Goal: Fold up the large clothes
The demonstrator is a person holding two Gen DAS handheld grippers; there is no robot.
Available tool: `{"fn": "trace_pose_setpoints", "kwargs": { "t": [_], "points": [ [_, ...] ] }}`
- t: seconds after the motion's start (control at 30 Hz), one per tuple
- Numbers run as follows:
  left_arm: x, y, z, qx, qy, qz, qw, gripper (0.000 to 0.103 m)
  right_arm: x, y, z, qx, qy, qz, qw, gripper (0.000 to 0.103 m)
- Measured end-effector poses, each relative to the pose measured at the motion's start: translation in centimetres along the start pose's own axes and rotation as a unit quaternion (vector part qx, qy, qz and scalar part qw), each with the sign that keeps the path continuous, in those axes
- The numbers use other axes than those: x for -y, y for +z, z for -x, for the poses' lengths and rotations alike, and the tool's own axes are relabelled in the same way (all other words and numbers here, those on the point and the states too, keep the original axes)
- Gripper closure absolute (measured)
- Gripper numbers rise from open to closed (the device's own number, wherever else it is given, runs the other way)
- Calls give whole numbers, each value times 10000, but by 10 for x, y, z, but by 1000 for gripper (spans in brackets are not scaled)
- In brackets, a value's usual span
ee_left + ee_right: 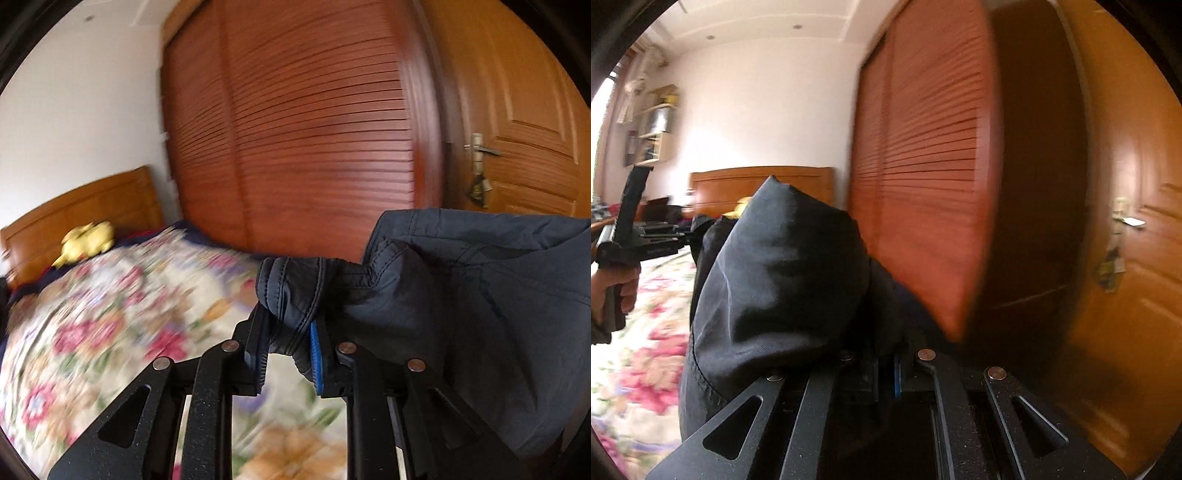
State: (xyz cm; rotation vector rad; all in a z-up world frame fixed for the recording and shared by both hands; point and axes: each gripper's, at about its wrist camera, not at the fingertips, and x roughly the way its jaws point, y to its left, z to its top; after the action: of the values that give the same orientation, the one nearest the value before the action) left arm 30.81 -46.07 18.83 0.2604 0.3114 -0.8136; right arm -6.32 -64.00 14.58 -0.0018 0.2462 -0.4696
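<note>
I am holding a dark blue jacket (461, 291) up in the air with both tongs, above a bed with a flowered quilt (110, 325). In the left wrist view, the left tongs (288, 354) sit at the bottom centre, nearly closed, pinching a thick stitched hem between the blue pads. The rest of the jacket spreads toward the right edge of the frame.

In the right wrist view, the right tongs (886, 369) are at the bottom centre, clamped fully together on a thin fold. The jacket (783, 280) bulges up in front of them and fills the middle left of the frame. At the far left edge a hand (617, 291) grips the handle of the other tool.

A brown slatted wardrobe (314, 129) and a wooden door (517, 110) fill the upper right of both views.

I judge the jacket soft, limp and fairly heavy, with a smooth shell that could slip. Stitched hems and seams look like the safest places to hold, since doubled cloth gives the pads more to bite on.
</note>
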Motion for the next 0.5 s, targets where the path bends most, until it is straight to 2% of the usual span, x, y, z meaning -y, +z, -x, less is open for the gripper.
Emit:
{"fn": "trace_pose_setpoints", "kwargs": {
  "t": [0.07,0.13,0.23,0.37,0.43,0.5],
  "points": [
    [21,8,-21,30,-96,-3,9999,84,25,-8,-5,-150,-248,-130,9995,99],
    [38,10,-53,-173,-256,108,9995,84,46,-26,-11,-375,-456,-246,9979,99],
    [57,2,-89,-384,-328,153,9986,83,56,-53,-17,-677,-682,-307,9949,99],
    [72,-11,-102,-476,-5,-16,9989,80,61,-62,-32,-852,-911,-402,9914,99],
    [68,-16,-103,-573,3,-35,9984,73,66,-61,-39,-926,-1073,-503,9886,99],
    [63,-19,-104,-689,-98,13,9976,66,71,-65,-46,-1008,-1056,-788,9861,99]
  ]
}}
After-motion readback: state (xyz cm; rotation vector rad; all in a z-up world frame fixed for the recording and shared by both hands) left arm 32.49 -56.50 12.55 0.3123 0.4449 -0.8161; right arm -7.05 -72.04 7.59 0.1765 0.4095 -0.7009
